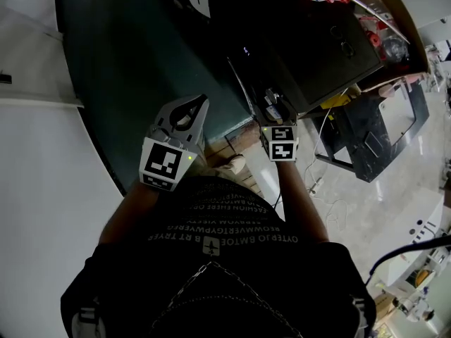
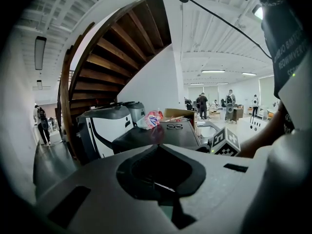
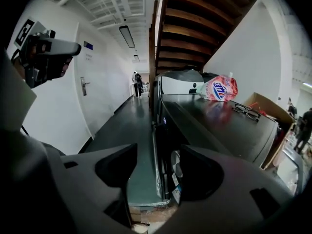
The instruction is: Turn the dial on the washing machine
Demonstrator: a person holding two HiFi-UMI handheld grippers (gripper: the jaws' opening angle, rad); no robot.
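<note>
I have the right tool (image 3: 157, 155) standing wide open with nothing gripped. Its two matte black fingers are moulded like blunt scoops, and through the gap I see the front edge of the washing machine (image 3: 219, 126). The machine is a boxy cabinet with a dark, glossy top that mirrors the ceiling, and a tiny blue light glows on its upper front edge. On the front panel, just beside the right finger's inner face, there is a round pale-grey disc. I take it for the dial (image 3: 176, 167), and neither finger touches it. Small printed stickers sit just under it.

The left tool (image 2: 159, 147) is held off to the side of the machine, above the floor. Its grey plastic fingers curve together until their tips meet, leaving an empty leaf-shaped hollow behind them, so it is closed on nothing. Its marker cube (image 1: 168, 162) shows crisp black-and-white squares.

On the machine's top lie a crinkled pink detergent bag (image 3: 218, 89) with blue lettering and a pair of thin-framed spectacles (image 3: 248, 112). An open cardboard box (image 3: 265, 106) stands beyond them at the far right.

A wooden staircase (image 3: 195, 28) with dark brown treads rises overhead. The floor (image 1: 141, 69) is a smooth, shiny dark green.
</note>
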